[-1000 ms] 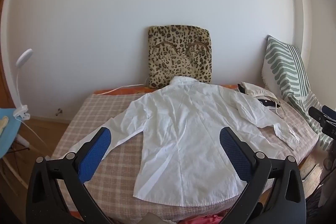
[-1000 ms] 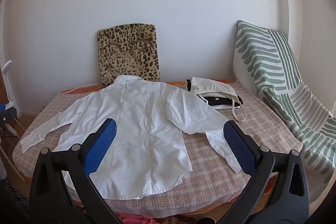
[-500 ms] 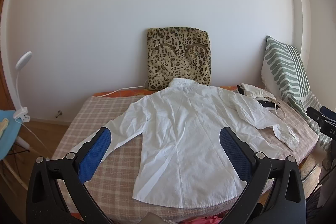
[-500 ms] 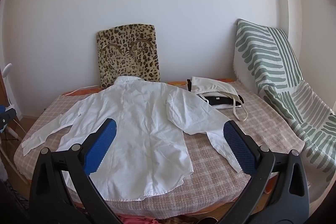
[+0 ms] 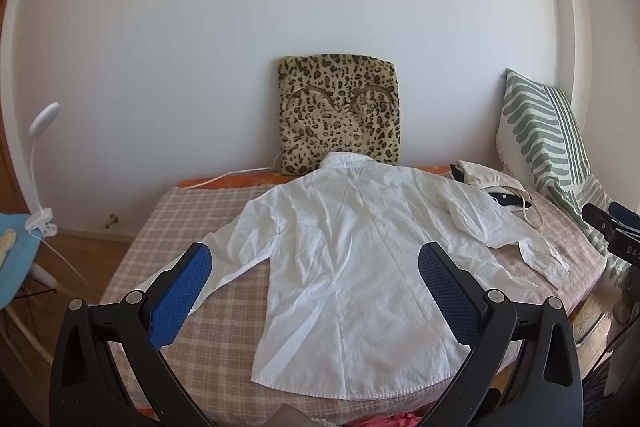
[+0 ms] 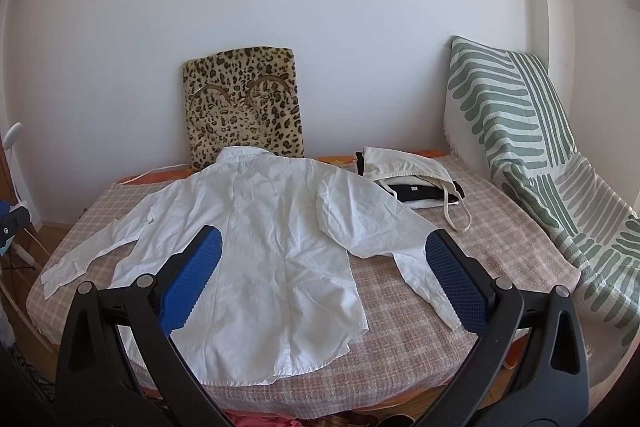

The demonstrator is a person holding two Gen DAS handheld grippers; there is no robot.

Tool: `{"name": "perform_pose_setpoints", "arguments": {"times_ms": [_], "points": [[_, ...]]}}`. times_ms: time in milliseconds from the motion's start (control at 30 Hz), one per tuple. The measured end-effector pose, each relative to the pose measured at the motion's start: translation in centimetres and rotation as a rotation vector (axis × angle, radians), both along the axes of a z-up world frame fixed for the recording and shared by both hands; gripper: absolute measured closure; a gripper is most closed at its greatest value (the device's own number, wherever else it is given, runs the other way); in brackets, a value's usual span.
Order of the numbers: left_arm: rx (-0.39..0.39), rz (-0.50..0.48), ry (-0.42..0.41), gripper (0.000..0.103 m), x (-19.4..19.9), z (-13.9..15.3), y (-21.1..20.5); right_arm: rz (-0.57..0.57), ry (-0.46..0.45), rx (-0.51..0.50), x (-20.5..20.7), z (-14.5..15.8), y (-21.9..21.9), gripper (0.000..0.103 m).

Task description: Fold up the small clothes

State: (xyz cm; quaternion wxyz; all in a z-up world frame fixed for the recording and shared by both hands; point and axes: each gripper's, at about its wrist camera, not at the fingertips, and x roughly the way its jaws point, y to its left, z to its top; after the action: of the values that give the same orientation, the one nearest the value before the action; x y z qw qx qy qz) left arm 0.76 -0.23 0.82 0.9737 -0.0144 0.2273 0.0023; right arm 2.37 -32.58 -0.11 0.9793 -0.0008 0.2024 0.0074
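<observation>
Both grippers (image 5: 316, 279) (image 6: 322, 263) hung wide open, empty, near your shirt (image 5: 360, 267)'s hem; collar lay far, right sleeve (image 6: 400, 239) nearer your right gripper.

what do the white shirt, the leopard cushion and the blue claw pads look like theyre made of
White long-sleeved shirt: thin woven fabric, probably cotton, matte; it shows fine creases all over.
Leopard-print square cushion: plush faux fur, to judge by its fuzzy nap and soft edges.
Blue pads on the black claw fingers: likely rubber or soft plastic, with a dotted grip texture; the exact material cannot be told.
</observation>
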Motion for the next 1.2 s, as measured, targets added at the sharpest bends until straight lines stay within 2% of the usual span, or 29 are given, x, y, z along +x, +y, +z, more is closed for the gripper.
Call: {"name": "perform_pose_setpoints", "arguments": {"times_ms": [1200], "points": [[0.005, -0.005, -0.007, 0.000, 0.00, 0.35, -0.60, -0.003, 0.000, 0.008, 0.12, -0.16, -0.06, 0.000]]}}
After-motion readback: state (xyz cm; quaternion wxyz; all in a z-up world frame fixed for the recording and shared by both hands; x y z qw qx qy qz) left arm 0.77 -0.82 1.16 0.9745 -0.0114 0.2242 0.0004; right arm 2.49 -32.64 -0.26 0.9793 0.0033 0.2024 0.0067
